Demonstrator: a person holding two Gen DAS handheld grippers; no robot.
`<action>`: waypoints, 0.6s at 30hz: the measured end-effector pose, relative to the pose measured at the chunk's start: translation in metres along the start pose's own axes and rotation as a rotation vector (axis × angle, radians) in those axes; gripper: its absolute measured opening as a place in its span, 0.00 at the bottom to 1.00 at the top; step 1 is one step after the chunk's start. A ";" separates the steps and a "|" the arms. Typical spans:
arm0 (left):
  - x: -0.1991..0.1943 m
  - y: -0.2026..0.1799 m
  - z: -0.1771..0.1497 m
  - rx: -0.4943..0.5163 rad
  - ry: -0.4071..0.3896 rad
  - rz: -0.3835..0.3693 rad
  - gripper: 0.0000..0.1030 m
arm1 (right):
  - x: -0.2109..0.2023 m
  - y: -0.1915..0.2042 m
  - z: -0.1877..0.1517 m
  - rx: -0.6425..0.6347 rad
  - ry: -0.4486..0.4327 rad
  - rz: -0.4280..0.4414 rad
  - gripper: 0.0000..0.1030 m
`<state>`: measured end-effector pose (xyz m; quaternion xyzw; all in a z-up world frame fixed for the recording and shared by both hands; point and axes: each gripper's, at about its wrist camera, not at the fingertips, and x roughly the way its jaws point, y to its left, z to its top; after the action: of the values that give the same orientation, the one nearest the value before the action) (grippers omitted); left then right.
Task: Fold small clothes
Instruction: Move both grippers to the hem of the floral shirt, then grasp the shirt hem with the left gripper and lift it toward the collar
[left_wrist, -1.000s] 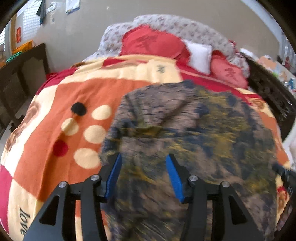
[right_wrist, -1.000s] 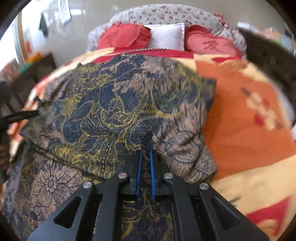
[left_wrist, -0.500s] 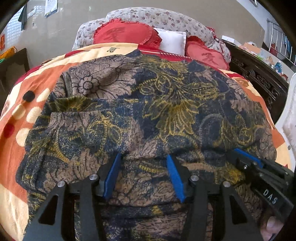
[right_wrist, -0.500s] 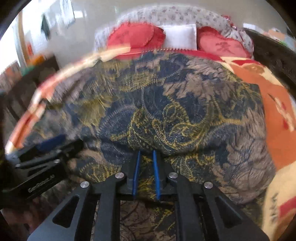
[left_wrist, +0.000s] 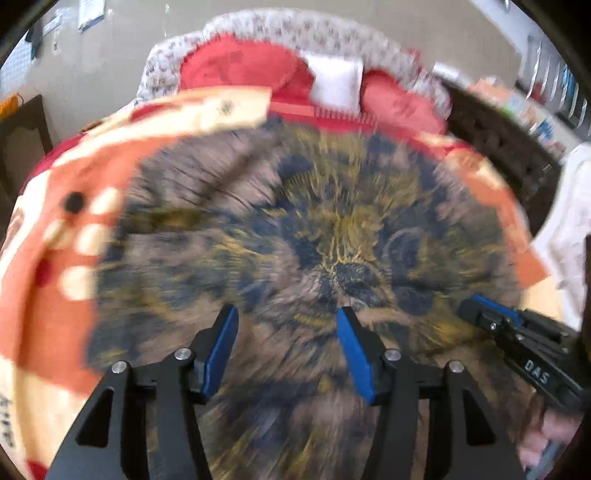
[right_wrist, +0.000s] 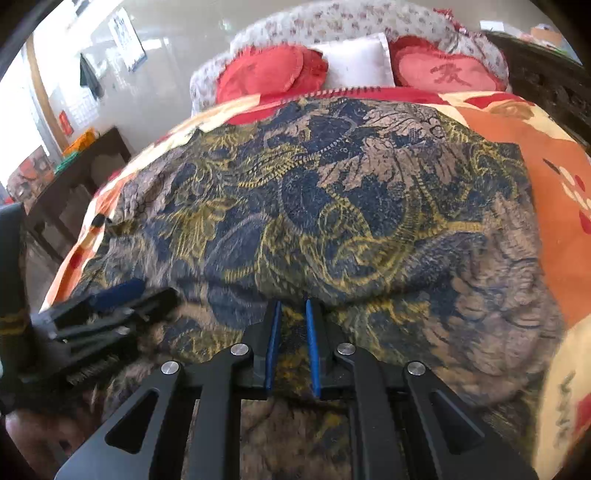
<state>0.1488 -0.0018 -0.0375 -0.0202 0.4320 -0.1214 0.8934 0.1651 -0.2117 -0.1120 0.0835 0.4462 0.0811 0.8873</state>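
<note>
A dark blue, tan and gold patterned garment (left_wrist: 332, 236) lies spread on the bed and fills both views (right_wrist: 332, 206). My left gripper (left_wrist: 286, 314) is open, its blue pads wide apart over the garment's near part, holding nothing. My right gripper (right_wrist: 291, 306) is shut on a fold of the garment's near edge. The right gripper also shows at the right of the left wrist view (left_wrist: 517, 339), and the left gripper shows at the left of the right wrist view (right_wrist: 99, 314). The left wrist view is motion-blurred.
An orange, red and cream blanket (left_wrist: 48, 295) covers the bed (right_wrist: 554, 177). Red pillows (right_wrist: 269, 74) and a white pillow (right_wrist: 358, 62) lie at the head. Dark wooden furniture (right_wrist: 74, 173) stands left; a dark carved frame (left_wrist: 506, 147) runs along the right.
The left gripper has moved over the garment, still open, and the view is now blurred. The right gripper has stayed shut on the cloth while the garment spread flatter.
</note>
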 end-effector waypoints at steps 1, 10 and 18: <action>-0.020 0.010 -0.004 0.009 -0.017 -0.006 0.63 | -0.016 0.002 -0.004 -0.007 -0.010 -0.011 0.29; -0.126 0.097 -0.130 0.057 0.154 -0.026 0.68 | -0.096 0.024 -0.123 -0.175 0.057 0.010 0.40; -0.154 0.085 -0.218 0.026 0.203 -0.123 0.73 | -0.089 0.007 -0.149 -0.149 0.012 0.061 0.44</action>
<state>-0.0959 0.1321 -0.0676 -0.0226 0.5166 -0.1828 0.8362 -0.0077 -0.2127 -0.1286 0.0305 0.4414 0.1415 0.8856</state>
